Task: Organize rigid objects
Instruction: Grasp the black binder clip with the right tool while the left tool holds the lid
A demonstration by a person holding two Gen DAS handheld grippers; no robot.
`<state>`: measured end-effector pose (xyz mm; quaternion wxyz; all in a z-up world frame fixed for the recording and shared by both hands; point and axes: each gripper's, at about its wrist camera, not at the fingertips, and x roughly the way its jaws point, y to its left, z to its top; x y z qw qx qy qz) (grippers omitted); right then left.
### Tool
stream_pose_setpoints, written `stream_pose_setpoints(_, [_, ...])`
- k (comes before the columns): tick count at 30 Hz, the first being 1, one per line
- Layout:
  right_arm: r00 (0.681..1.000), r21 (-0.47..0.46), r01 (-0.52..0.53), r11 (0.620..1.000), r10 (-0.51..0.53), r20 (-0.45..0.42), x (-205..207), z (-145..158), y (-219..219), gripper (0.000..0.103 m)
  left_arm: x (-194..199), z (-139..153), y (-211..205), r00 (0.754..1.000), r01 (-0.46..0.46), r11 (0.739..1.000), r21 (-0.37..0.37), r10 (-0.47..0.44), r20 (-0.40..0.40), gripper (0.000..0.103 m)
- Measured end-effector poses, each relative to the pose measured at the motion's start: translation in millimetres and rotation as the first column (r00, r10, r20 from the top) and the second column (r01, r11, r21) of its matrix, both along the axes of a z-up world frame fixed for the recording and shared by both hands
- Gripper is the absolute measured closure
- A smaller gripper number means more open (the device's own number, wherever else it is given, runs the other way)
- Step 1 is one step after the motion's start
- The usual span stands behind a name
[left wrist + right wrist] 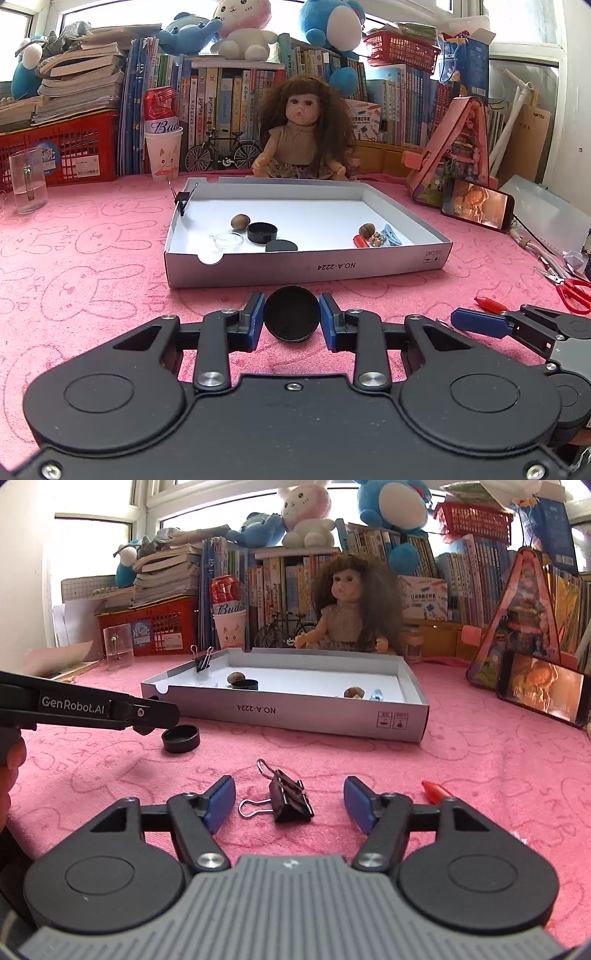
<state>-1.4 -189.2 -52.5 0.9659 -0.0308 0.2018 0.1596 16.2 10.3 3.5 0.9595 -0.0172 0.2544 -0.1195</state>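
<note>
My left gripper [291, 300] is shut on a black round cap [291, 319], held on edge just above the pink cloth in front of the white box [306, 266]. The right wrist view shows that cap [181, 739] at the tip of the left gripper [162, 716]. My right gripper [289, 787] stands open, its pads well clear of a black binder clip [291, 802] that lies on the cloth between them. Inside the box lie two nuts [240, 221], two black caps [262, 232], a clear lid [229, 240], a red piece [360, 242] and a blue clip [391, 234].
A binder clip [182, 201] grips the box's left wall. A red piece [436, 792] lies right of my right gripper, red scissors [574, 291] further right. A phone [476, 208], a doll [303, 140], a glass mug [27, 181] and books ring the cloth.
</note>
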Motion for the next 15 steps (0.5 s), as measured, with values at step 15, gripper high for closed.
stream_pose_setpoints(15, [0.998, 0.034, 0.007, 0.999, -0.01, 0.063, -7, 13, -1, 0.078, 2, 2, 1, 1.0, -0.003, 1.0, 0.004, 0.003, 0.008, 0.073])
